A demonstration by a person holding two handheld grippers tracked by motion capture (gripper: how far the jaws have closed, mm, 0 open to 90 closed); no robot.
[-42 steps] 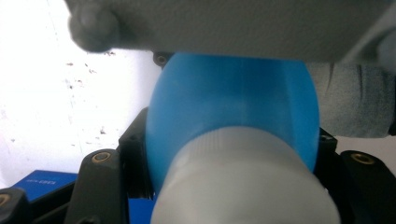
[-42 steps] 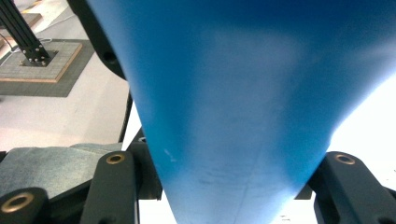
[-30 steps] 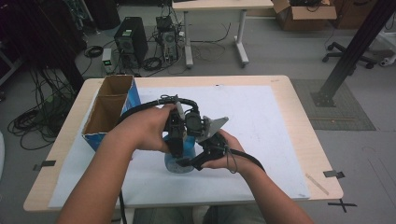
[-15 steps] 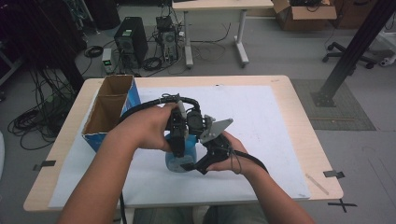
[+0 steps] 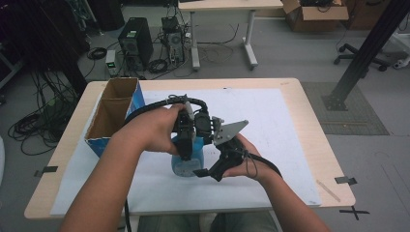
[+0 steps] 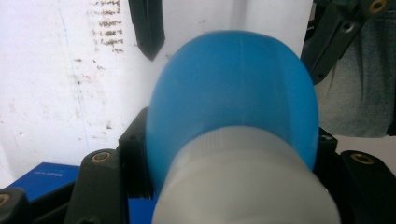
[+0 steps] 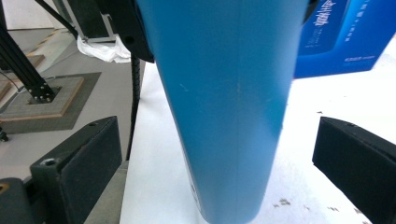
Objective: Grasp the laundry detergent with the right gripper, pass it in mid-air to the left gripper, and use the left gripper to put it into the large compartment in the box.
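Standing on the white sheet (image 5: pixel 270 125) near the front middle of the counter (image 5: pixel 309 116): one blue bottle (image 5: pixel 186 162), upright, with a whitish neck and cap end at its top.

Left gripper (image 5: pixel 186 145): comes down on the bottle from above, jaws clenched on its upper part just below the neck. In the left gripper view the bottle's blue shoulder (image 6: pixel 233 93) and pale neck sit right between the black jaws, with the white sheet (image 6: pixel 56 70) below.

Right gripper (image 5: pixel 215 164): held low at the bottle's right side, grey three-cornered plate uppermost. Its jaws have just been opening and now stand released, wide apart. In the right gripper view the bottle's blue body (image 7: pixel 224 102) rises between the two pads, and a clear gap shows on each side; neither pad touches it.

Blue cardboard box (image 5: pixel 113 113): open top, brown inside, divided into two compartments, at the counter's left edge, just left of the left hand.

Floor beyond the counter: computer tower (image 5: pixel 135 46), tangled cables (image 5: pixel 38 121), second table (image 5: pixel 227 19), brown carton (image 5: pixel 316 12).
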